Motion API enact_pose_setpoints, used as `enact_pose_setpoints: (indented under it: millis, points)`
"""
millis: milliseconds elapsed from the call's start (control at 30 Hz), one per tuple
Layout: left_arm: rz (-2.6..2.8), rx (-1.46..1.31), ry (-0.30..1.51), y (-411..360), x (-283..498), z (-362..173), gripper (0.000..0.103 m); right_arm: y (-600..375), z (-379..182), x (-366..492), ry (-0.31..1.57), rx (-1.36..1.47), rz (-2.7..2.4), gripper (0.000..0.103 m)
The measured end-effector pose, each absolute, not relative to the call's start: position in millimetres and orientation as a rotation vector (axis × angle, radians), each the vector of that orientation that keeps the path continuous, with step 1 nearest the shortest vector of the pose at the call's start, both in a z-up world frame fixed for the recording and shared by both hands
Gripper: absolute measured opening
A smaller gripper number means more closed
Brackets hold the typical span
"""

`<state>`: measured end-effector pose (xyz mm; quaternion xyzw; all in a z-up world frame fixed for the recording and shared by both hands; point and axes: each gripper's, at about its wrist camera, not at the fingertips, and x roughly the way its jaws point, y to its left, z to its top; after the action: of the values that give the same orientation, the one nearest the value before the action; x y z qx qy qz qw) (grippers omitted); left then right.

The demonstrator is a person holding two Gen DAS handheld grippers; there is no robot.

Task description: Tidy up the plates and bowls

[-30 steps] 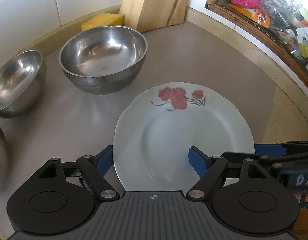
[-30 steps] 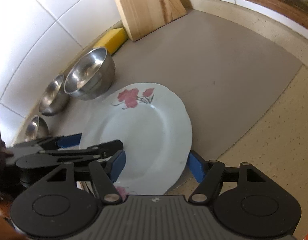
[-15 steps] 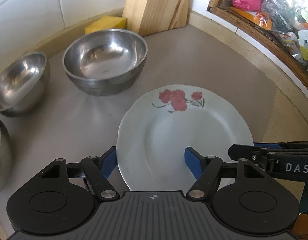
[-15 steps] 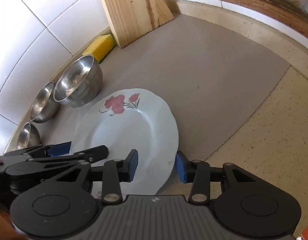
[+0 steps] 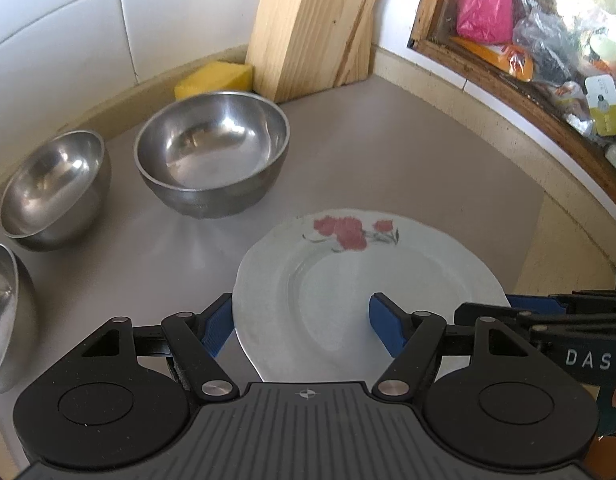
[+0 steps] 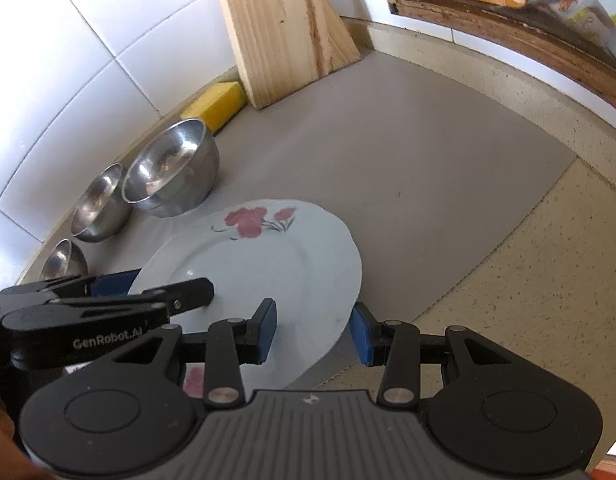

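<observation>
A white plate with red flowers (image 5: 347,284) (image 6: 268,264) is tilted, its far edge towards the grey mat. My left gripper (image 5: 300,328) straddles its near left rim, jaws wide apart. My right gripper (image 6: 311,328) straddles its right rim, fingers (image 6: 359,334) narrowed around the edge with a small gap still showing. Three steel bowls stand in a row by the wall: a large one (image 5: 212,152) (image 6: 172,172), a middle one (image 5: 52,188) (image 6: 100,204) and a third (image 5: 4,312) (image 6: 62,258). Another flowered plate (image 6: 194,378) peeks out beneath.
A wooden board (image 5: 315,24) leans in the corner with a yellow sponge (image 5: 216,78) beside it. A grey mat (image 6: 407,168) covers the speckled counter (image 6: 527,272). A wood-framed window sill with bags (image 5: 527,40) runs along the right.
The right gripper's fingers have closed in around the plate's right rim. Both grippers and the plate have moved back from the bowls and the plate sits more tilted.
</observation>
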<state>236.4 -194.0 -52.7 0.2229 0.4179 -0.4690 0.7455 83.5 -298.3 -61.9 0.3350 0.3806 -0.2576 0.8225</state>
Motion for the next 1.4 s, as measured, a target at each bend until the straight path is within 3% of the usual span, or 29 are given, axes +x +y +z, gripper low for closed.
enact_pose_setpoints:
  millis: [300,567,633,700,1400]
  points:
    - [-1.02,0.493,0.976,-199.0,242.4,-75.3,0.071,-307.8,-78.1,82.7,0.808,0.781,-0.535,0.018]
    - [-1.0,0.474,0.963,-205.9,257.7,-78.6,0.076,-320.8,-78.9,91.3,0.776,0.787,-0.548,0.026]
    - [-1.004,0.466,0.973,-207.8,255.8,-77.3,0.07,-321.9,-79.1,97.5,0.766,0.794,-0.533,0.03]
    - [-0.993,0.495,0.963,-209.9,245.3,-76.2,0.074,-315.8,-76.8,105.1,0.797,0.744,-0.535,0.028]
    - [-0.904,0.359,0.903,-182.4,249.2,-17.4,0.073,-311.6,-24.8,105.6,0.727,0.734,-0.463,0.026]
